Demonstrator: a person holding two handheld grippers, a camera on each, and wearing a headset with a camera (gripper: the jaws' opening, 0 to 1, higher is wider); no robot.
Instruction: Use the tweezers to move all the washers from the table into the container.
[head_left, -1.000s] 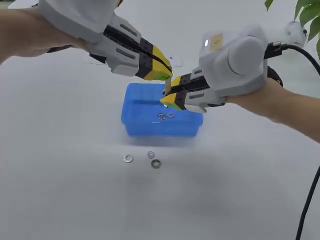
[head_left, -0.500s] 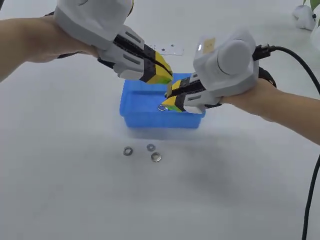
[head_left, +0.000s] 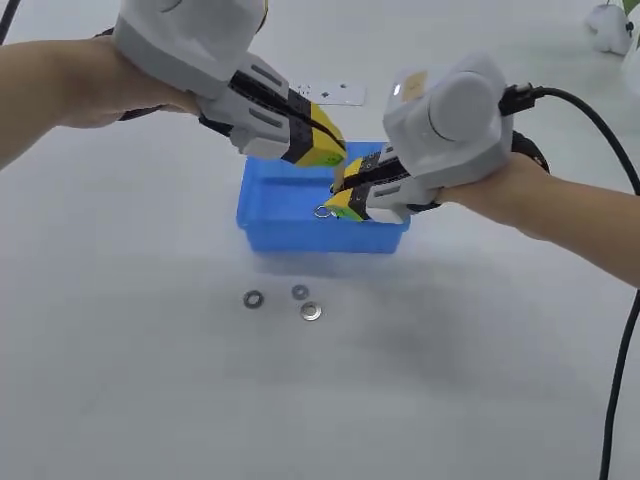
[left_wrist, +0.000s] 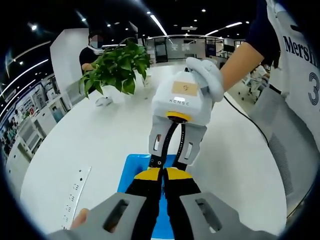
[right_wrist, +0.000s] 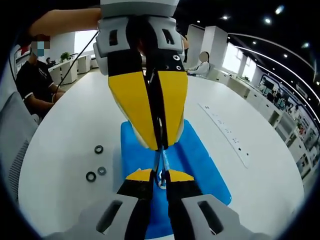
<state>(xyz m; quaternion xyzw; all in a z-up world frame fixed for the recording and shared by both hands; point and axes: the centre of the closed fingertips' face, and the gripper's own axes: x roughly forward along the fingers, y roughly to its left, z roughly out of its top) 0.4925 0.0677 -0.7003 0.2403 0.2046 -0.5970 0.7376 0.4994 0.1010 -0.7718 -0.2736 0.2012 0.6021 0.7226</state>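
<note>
**Head view:** three washers (head_left: 300, 292) lie on the white table (head_left: 150, 400) at 6 o'clock from the blue container (head_left: 270, 222).

**Left gripper view:** the left gripper (left_wrist: 162, 175) has its jaws pressed together, and the right gripper (left_wrist: 175, 150) blocks the view ahead.

**Right gripper view:** the right gripper pinches the tweezers (right_wrist: 161, 167) over the container, with the washers at 9 o'clock.

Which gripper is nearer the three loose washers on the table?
Right. The right gripper is over the container near its front wall, just beyond the washers; the left gripper is over its far side.
</note>
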